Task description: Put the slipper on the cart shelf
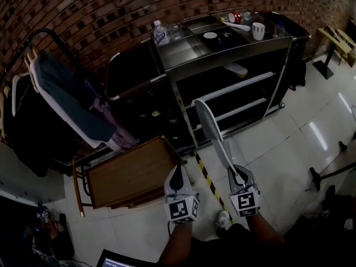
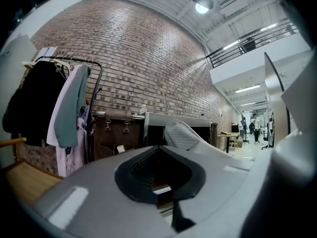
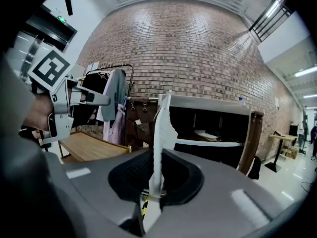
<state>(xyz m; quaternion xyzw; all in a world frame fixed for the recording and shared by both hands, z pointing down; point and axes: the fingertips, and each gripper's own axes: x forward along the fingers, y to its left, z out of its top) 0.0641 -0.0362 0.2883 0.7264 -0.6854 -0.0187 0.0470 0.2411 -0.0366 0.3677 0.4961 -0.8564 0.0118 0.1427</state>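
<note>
My right gripper [image 1: 236, 174] is shut on the heel end of a white slipper [image 1: 212, 128], which sticks up and forward toward the black metal cart [image 1: 225, 53]. In the right gripper view the slipper [image 3: 162, 127] stands edge-on between the jaws of the right gripper [image 3: 153, 183], with the cart shelves [image 3: 213, 144] behind it. My left gripper [image 1: 177, 175] hangs beside it, its jaws together and nothing in them. Seen from the left gripper [image 2: 161, 183], the slipper [image 2: 185, 135] shows to the right. A second pale slipper [image 1: 237, 69] lies on the cart's upper shelf.
On the cart top stand a water bottle [image 1: 160, 34], a white cup [image 1: 258, 30] and a bowl [image 1: 210, 35]. A clothes rack [image 1: 65, 90] with hanging garments is at the left. A low wooden table [image 1: 131, 174] sits below it. Yellow-black tape [image 1: 206, 177] marks the floor.
</note>
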